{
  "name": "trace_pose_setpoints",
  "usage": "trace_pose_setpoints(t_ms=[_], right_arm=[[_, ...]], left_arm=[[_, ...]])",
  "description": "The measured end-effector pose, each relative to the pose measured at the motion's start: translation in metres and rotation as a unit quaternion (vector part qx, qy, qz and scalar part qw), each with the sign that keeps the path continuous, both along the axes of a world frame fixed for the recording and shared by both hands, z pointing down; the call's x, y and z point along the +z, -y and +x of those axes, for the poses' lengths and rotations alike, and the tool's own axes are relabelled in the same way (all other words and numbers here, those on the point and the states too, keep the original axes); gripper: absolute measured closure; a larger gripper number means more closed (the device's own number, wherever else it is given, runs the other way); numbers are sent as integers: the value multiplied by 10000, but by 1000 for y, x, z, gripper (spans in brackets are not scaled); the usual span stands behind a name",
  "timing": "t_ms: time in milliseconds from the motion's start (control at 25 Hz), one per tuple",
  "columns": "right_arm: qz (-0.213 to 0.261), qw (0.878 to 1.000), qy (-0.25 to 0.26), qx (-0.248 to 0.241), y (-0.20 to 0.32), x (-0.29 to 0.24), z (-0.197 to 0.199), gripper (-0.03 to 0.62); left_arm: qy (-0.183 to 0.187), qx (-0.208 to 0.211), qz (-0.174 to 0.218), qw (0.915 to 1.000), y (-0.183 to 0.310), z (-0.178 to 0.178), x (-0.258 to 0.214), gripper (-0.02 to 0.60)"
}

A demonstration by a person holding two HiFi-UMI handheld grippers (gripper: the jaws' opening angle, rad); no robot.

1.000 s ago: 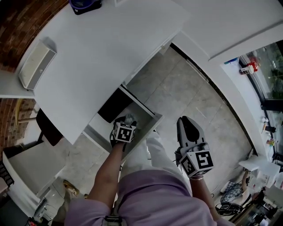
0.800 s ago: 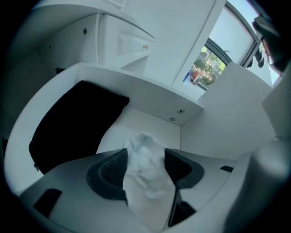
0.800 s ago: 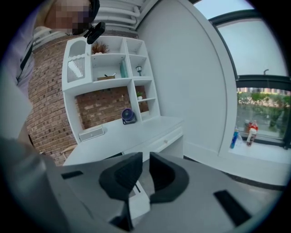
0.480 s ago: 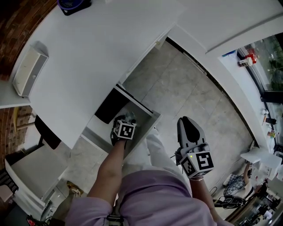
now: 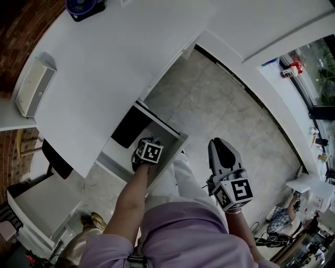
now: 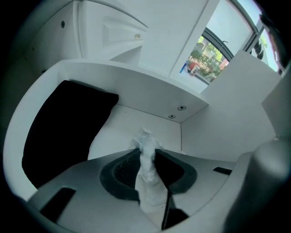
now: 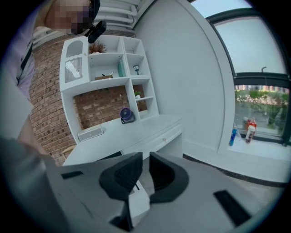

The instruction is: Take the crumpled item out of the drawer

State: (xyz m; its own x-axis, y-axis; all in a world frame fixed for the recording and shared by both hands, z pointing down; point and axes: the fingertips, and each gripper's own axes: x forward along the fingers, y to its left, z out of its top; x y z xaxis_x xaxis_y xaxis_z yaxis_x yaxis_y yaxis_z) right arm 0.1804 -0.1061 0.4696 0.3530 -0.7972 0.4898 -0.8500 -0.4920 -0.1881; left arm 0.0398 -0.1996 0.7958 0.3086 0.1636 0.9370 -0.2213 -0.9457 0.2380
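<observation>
The white drawer point(image 5: 175, 137) stands pulled out from under the desk. My left gripper point(image 5: 147, 141) reaches down into it, and its marker cube hides the jaws in the head view. In the left gripper view, the crumpled white item point(image 6: 148, 179) stands squeezed between the dark pads of the left gripper point(image 6: 146, 157), whose jaws are closing on it. Its top pokes out past the fingertips, with the drawer's white back wall point(image 6: 150, 120) behind it. My right gripper point(image 5: 218, 145) hangs over the floor to the right of the drawer. Its jaws point(image 7: 145, 160) are nearly together and hold nothing.
A dark hollow point(image 6: 63, 127) fills the drawer's left part under the white desk point(image 5: 115, 57). On the desk stand a small fan point(image 5: 84, 6) and a white box point(image 5: 34, 86). Grey tiled floor point(image 5: 209, 99) lies right of the desk, and a window ledge holds bottles point(image 5: 291, 71).
The left gripper has shifted slightly inside the drawer, and the white crumple that showed beyond its cube is now mostly hidden. The right gripper has kept its place.
</observation>
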Motion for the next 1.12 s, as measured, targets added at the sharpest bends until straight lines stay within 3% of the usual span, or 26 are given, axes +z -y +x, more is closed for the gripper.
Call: trace_pose_setpoints(t_ms=[280, 600, 920, 1120], right_arm=[[103, 9997, -11, -240, -1, -5, -4, 556], [148, 9969, 179, -753, 10, 0, -24, 557], [324, 9915, 378, -1198, 25, 0, -46, 557], [453, 9872, 366, -1487, 40, -4, -57, 559]], left_arm=[[-171, -252, 70, 9995, 1, -3, -15, 477], [-678, -621, 425, 9949, 16, -3, -52, 477], [-1201, -985, 820, 9845, 30, -11, -103, 477], [-1468, -1333, 1123, 9737, 45, -24, -137, 478]])
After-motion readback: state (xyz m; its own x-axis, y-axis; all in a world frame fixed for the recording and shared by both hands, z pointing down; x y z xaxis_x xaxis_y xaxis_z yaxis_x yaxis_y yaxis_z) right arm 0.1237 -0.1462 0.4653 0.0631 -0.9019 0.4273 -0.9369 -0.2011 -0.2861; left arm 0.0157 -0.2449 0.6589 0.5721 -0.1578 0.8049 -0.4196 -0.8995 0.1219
